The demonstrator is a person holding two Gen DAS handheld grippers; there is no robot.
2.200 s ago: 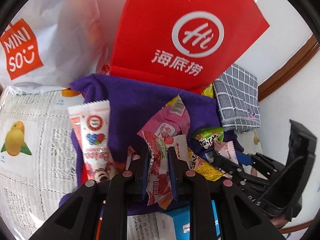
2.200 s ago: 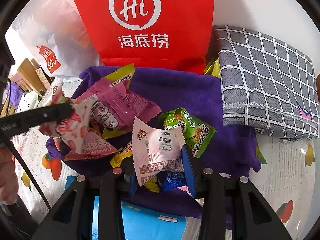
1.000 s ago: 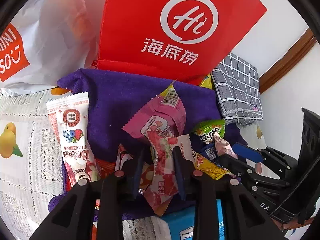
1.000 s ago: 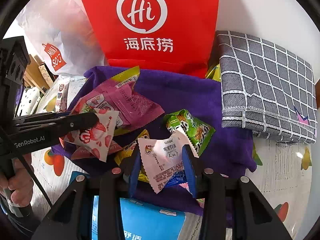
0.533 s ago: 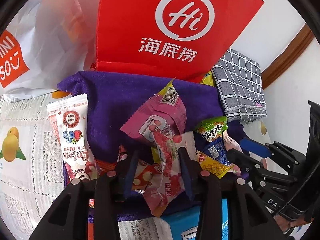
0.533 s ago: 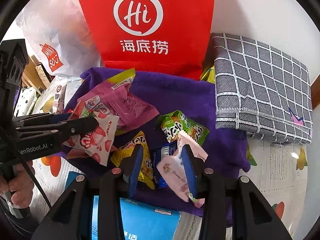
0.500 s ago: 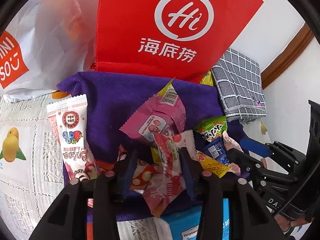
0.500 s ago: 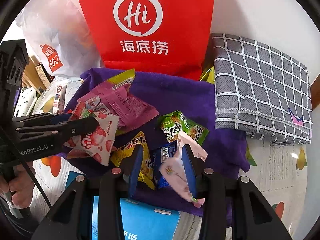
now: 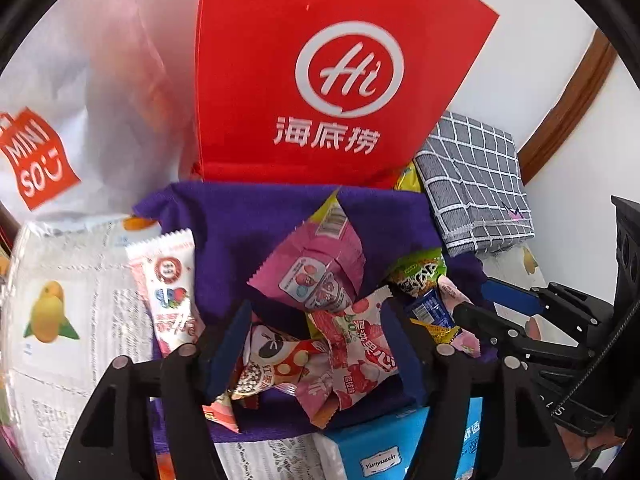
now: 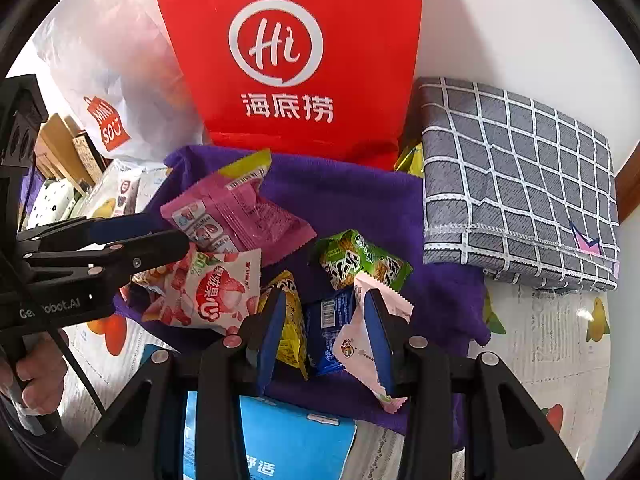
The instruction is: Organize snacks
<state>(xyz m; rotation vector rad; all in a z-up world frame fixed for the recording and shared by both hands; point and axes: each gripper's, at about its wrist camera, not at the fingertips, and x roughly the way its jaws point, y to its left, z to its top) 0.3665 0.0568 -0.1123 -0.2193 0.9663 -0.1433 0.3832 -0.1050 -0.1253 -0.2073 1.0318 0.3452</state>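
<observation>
Left claw (image 9: 316, 344): jaws are seen spread apart, nothing gripped; a strawberry packet (image 9: 356, 352) and a red spotted packet (image 9: 272, 364) lie loose between the blue pads.
Right claw (image 10: 324, 328): jaws are held apart; a pale pink packet (image 10: 360, 348) leans against the inner face of the right pad, whether it is pinched cannot be told, and the left pad is not touching it.
Between the right pads: a blue packet (image 10: 330, 324) and a yellow packet (image 10: 290, 320) are seen lying on the cloth.
Purple cloth (image 10: 352, 200): spread on the table; the heap of snacks is gathered on its near half, toward the near edge.
Pink packet (image 10: 236, 216): lies at the left of the heap, just beyond the strawberry packet.
Green packet (image 10: 360, 260): lies at the middle of the cloth, touching the pale pink packet.
Long white snack bar (image 9: 168, 284): lies at the cloth's left edge, partly on the printed table cover (image 9: 60, 280).
Red paper bag (image 10: 296, 60): stands upright at the cloth's far edge.
White shopping bag (image 9: 80, 100): stands left of the red bag.
Grey checked cloth (image 10: 516, 184): folded, at the purple cloth's right edge.
Blue box (image 10: 288, 436): at the cloth's near edge, below the right claw.
</observation>
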